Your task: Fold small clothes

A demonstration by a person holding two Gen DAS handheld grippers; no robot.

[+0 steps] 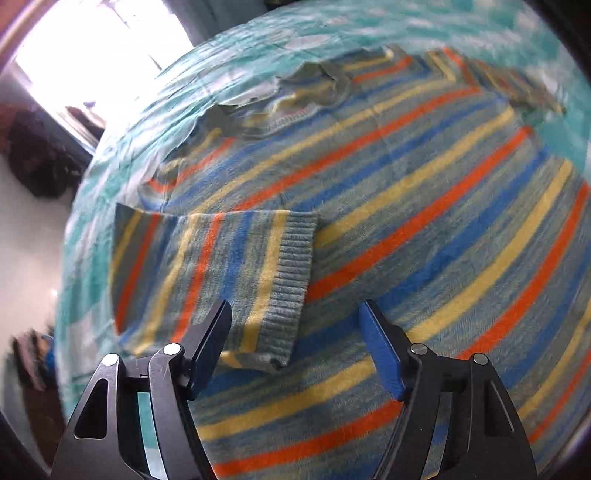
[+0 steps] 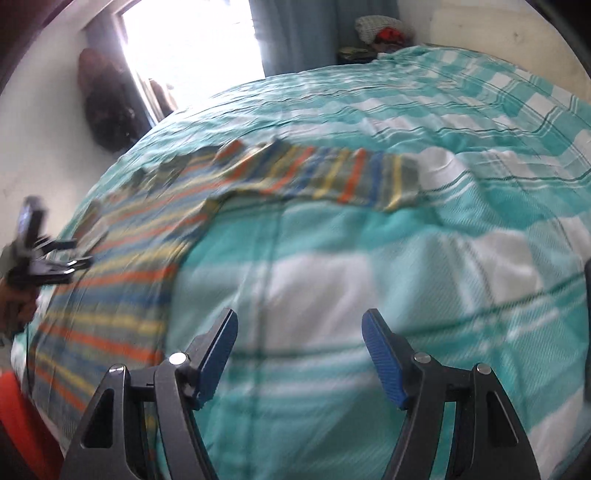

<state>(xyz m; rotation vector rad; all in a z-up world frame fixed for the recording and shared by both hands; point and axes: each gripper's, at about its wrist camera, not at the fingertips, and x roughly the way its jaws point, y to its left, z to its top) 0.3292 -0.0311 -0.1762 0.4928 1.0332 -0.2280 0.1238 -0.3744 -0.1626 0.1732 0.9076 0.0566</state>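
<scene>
A small striped sweater [image 1: 388, 221] in blue, yellow, orange and grey lies flat on the bed. One sleeve [image 1: 221, 273] is folded across its body, ribbed cuff toward the middle. My left gripper [image 1: 295, 314] hovers open just above that cuff, with nothing pinched between its pads. In the right wrist view the sweater [image 2: 122, 251] lies at the left and its other sleeve [image 2: 332, 181] stretches out to the right. My right gripper [image 2: 300, 323] stands open over bare bedsheet, apart from the sweater. The left gripper [image 2: 55, 262] shows at the far left edge.
The bed wears a teal and white checked sheet [image 2: 406, 258]. A bright window [image 2: 192, 48] and curtain stand beyond the bed's far side. A dark bag [image 2: 107, 107] leans against the wall at the left. Bundled clothes [image 2: 380, 33] sit at the far corner.
</scene>
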